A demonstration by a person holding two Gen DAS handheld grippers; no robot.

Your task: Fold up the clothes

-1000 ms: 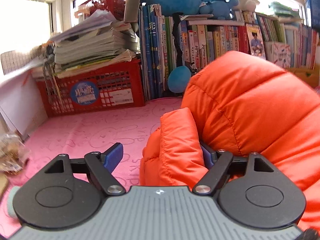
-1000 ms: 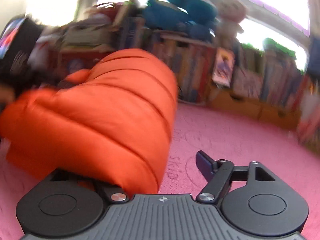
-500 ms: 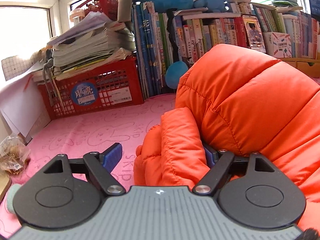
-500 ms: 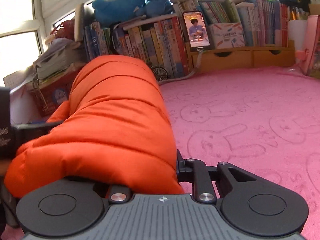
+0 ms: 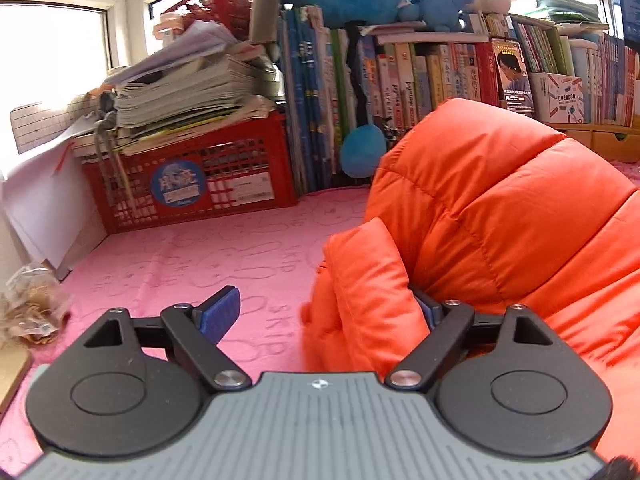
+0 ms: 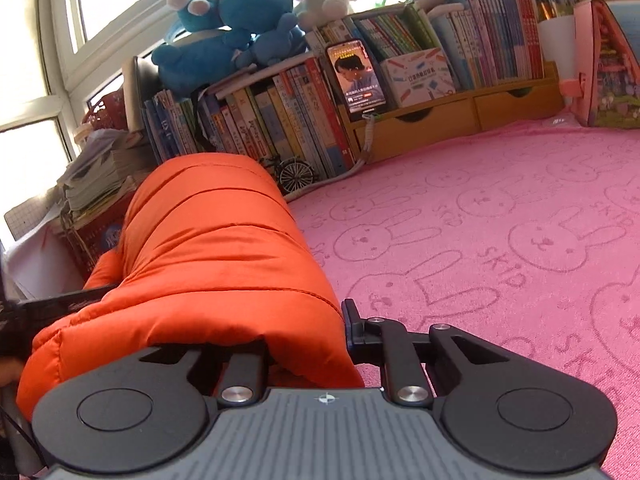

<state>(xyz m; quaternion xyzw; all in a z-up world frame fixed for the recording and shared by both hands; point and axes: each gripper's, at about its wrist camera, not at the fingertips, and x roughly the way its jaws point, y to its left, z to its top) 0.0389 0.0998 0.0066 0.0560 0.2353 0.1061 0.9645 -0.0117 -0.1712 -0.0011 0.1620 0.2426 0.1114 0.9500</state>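
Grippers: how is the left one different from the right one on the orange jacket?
The left gripper has wide jaws that are opening, with one blue finger bare over the pink mat. The right gripper has narrow jaws that are closing. The left gripper has only a small fold of the orange jacket between its fingers, not squeezed. The right gripper pinches the jacket's thick edge. Both are at the same jacket.

Black tongs (image 5: 324, 312), seemingly blue-padded fingers (image 5: 220, 312)
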